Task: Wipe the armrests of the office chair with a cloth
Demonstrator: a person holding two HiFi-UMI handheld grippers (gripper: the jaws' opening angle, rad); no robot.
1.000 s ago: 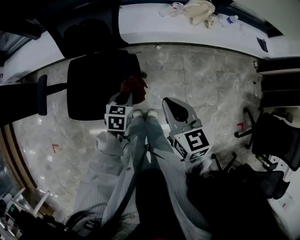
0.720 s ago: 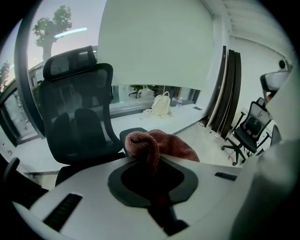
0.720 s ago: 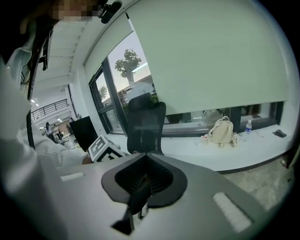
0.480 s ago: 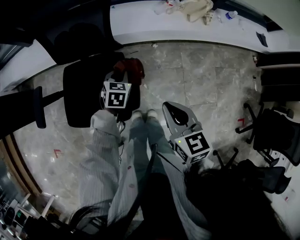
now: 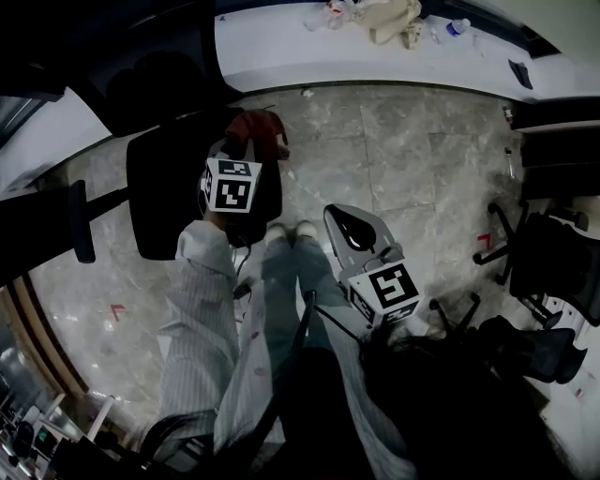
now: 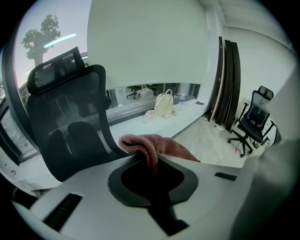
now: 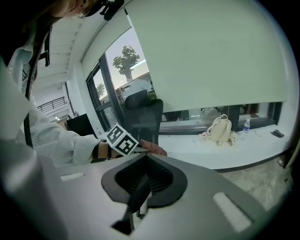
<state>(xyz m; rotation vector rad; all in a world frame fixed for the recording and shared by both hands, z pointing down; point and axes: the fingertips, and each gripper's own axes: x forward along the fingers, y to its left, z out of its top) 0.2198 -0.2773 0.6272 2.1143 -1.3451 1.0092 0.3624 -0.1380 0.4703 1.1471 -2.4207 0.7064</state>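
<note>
Right gripper (image 7: 140, 187) hangs beside the person's legs (image 5: 281, 281), jaws together on nothing. Left gripper (image 6: 152, 173) is clenched on the red cloth (image 6: 145, 145) over the office chair (image 5: 173, 192); the gripper blocks any contact below. Only the head view shows the far armrest (image 5: 80, 220). Beyond are the counter (image 5: 281, 52), cream bag (image 5: 394, 19) and bottle (image 5: 457, 26).

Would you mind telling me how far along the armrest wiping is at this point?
Done: the left hand-held gripper has the cloth pinched in its jaws. In hand: it hangs over the office chair, cloth on no armrest. Left, it seems: the wiping itself; the armrest in view has nothing on it. The right hand-held gripper is shut and empty.
</note>
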